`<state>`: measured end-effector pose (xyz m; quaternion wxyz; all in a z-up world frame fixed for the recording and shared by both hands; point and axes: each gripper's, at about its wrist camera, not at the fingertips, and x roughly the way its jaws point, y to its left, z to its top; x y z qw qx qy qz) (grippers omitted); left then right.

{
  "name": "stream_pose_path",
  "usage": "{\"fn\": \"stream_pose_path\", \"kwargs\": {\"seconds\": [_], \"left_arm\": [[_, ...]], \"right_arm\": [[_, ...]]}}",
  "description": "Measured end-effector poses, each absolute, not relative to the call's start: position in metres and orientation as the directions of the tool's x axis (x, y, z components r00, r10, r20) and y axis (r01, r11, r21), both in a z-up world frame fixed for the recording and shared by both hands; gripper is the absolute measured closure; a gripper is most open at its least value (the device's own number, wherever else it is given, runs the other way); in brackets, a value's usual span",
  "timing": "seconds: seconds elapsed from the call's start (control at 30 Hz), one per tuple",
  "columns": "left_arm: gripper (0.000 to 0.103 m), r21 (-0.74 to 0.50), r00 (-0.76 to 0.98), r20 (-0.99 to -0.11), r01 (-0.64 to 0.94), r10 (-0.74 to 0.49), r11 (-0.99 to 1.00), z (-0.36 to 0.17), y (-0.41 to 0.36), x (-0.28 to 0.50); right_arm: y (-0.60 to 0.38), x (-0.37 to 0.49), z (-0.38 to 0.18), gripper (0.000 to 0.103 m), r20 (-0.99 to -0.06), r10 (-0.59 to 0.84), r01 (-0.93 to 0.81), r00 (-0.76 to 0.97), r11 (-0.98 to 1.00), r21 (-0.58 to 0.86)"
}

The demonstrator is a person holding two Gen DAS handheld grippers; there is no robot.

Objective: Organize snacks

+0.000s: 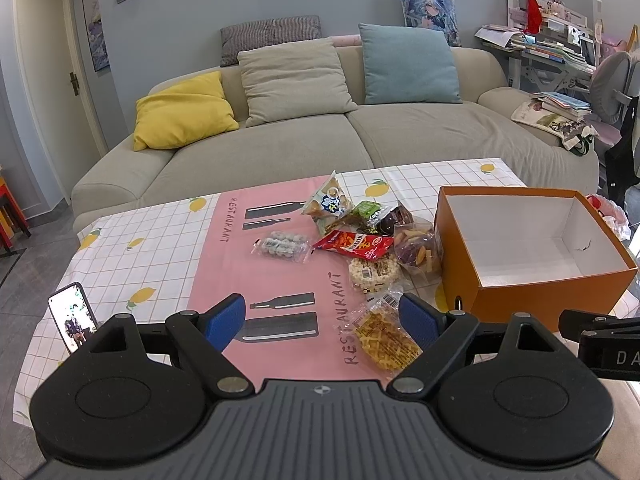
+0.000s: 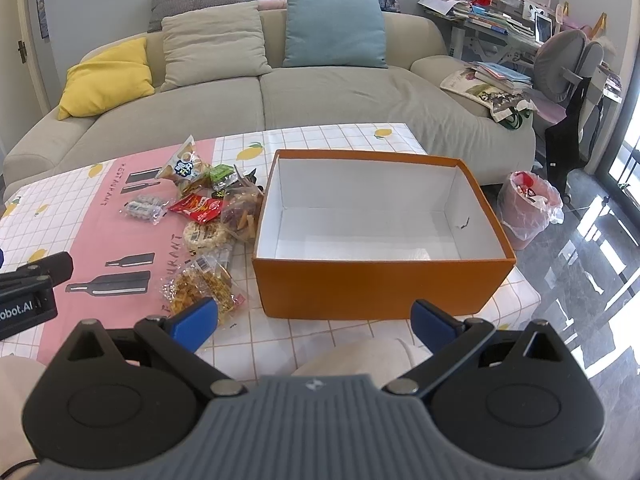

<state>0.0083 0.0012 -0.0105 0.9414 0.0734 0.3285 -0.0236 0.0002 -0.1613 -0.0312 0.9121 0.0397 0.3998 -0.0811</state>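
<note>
Several snack packets lie in a pile on the table beside an empty orange box (image 1: 540, 294), also in the right wrist view (image 2: 380, 288). Nearest are a yellow snack bag (image 1: 384, 334) (image 2: 202, 286), a round rice cracker pack (image 1: 372, 272) (image 2: 204, 235), a red packet (image 1: 352, 245) (image 2: 196, 208) and a clear pack of dark balls (image 1: 282, 246) (image 2: 144, 208). My left gripper (image 1: 322, 322) is open and empty over the pink mat, just left of the yellow bag. My right gripper (image 2: 314, 322) is open and empty in front of the box's near wall.
A phone (image 1: 74, 322) stands at the table's left near edge. A beige sofa (image 1: 320, 136) with cushions runs behind the table. A pink bin (image 2: 528, 210) stands on the floor to the right. A cluttered desk and chair (image 2: 568, 68) are at far right.
</note>
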Motion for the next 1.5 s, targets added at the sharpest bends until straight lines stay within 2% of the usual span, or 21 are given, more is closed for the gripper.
{"fn": "stream_pose_path", "kwargs": {"seconds": [0.87,1.0,1.17,1.23,1.27,1.37,1.43,1.5], "left_arm": [[0.002,0.106,0.774,-0.633,0.106,-0.015,0.989,-0.016,-0.005,0.007],[0.002,0.056,0.743,-0.665,0.141,-0.069,0.988,-0.019,-0.001,0.009],[0.002,0.009,0.700,-0.707,0.153,-0.102,0.988,-0.027,0.006,0.018],[0.003,-0.032,0.669,-0.732,0.159,-0.131,0.987,-0.031,0.011,0.024],[0.004,-0.058,0.652,-0.744,0.158,-0.148,0.986,-0.034,0.014,0.028],[0.014,-0.129,0.601,-0.774,0.159,-0.199,0.979,-0.042,0.021,0.039],[0.026,-0.152,0.576,-0.789,0.155,-0.214,0.976,-0.049,0.023,0.047],[0.029,-0.180,0.547,-0.803,0.155,-0.236,0.971,-0.057,0.022,0.055]], "right_arm": [[-0.162,0.000,-0.033,0.003,-0.741,-0.117,0.186,0.661,0.982,0.011],[-0.162,0.002,-0.037,0.003,-0.746,-0.114,0.185,0.656,0.983,0.012],[-0.163,0.006,-0.052,0.004,-0.772,-0.039,0.169,0.634,0.982,0.089],[-0.159,0.009,-0.057,0.015,-0.780,-0.021,0.151,0.626,0.984,0.094],[-0.156,0.011,-0.060,0.017,-0.786,-0.009,0.137,0.619,0.986,0.097],[-0.149,0.019,-0.071,0.024,-0.809,0.033,0.107,0.587,0.987,0.118],[-0.145,0.026,-0.079,0.032,-0.820,0.049,0.092,0.570,0.988,0.123],[-0.143,0.034,-0.086,0.038,-0.831,0.059,0.082,0.553,0.989,0.125]]}}
